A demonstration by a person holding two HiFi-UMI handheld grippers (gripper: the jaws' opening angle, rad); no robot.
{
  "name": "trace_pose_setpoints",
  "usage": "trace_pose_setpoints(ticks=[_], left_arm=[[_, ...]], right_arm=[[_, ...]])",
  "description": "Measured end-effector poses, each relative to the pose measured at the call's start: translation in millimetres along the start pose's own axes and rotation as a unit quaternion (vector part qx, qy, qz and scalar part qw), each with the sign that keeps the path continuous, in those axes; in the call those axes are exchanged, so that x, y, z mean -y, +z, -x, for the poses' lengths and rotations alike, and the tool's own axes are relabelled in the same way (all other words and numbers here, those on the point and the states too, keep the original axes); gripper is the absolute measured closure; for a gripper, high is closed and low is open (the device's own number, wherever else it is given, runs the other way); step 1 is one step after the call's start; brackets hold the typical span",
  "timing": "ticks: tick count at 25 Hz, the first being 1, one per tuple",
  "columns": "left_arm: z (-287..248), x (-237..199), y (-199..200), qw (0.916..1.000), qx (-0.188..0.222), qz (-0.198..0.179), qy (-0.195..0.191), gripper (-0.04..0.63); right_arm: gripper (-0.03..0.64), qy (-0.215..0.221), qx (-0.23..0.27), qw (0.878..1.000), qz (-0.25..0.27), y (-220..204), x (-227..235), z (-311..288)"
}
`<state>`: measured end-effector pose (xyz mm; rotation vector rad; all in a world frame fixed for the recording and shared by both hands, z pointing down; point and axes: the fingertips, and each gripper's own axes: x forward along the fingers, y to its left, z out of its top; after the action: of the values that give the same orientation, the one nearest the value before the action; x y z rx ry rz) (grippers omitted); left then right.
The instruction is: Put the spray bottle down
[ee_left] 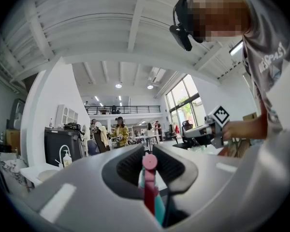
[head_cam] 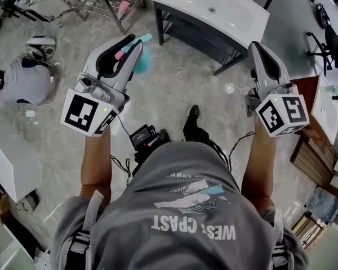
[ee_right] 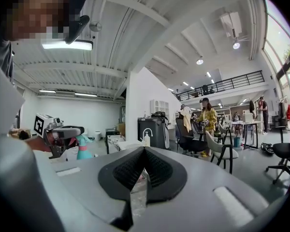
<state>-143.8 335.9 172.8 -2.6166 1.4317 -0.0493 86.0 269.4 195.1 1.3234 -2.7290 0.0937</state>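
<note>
So the left claw (head_cam: 136, 43) is clamped on the bottle (head_cam: 144, 58), a teal thing with a pink top. In the head view it sits in the upper left, sticking out past the claw tips and hanging over the floor (head_cam: 180, 77). It's off to the left of the white bench (head_cam: 242, 16), which has a basin in it, and it isn't touching the bench. In the left gripper view the claw (ee_left: 148, 149) has both pads pressed on the neck. The pink cap pokes up right between them and the teal body of the bottle (ee_left: 158, 208) drops away underneath. The right claw (head_cam: 256, 45) is in the upper right of the head view, just under the bench's front edge, with its marker cube (head_cam: 283, 115) closer to the grey shirt (head_cam: 186, 207). In its own view that claw (ee_right: 144, 149) is closed, with the pads meeting at the tip. There's something pale and blurry in the slit below them and I honestly can't tell what it is. At the left edge of that same view you can see the other claw (ee_right: 63, 132) with the bottle (ee_right: 83, 148) hanging from it. Further back there's a black cabinet (ee_right: 152, 132), and someone in a yellow top (ee_right: 208, 117) stands by some chairs.
</note>
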Motion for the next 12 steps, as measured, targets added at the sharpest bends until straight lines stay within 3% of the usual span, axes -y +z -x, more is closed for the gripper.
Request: trace_pose_setpoints(ticks=[12], left_arm=[[-93,-15,-1,0.999,-0.02,-0.013,0.039,0.538]], right_arm=[[0.615,0.051,0.002,0.999,-0.011,8,88,-70]])
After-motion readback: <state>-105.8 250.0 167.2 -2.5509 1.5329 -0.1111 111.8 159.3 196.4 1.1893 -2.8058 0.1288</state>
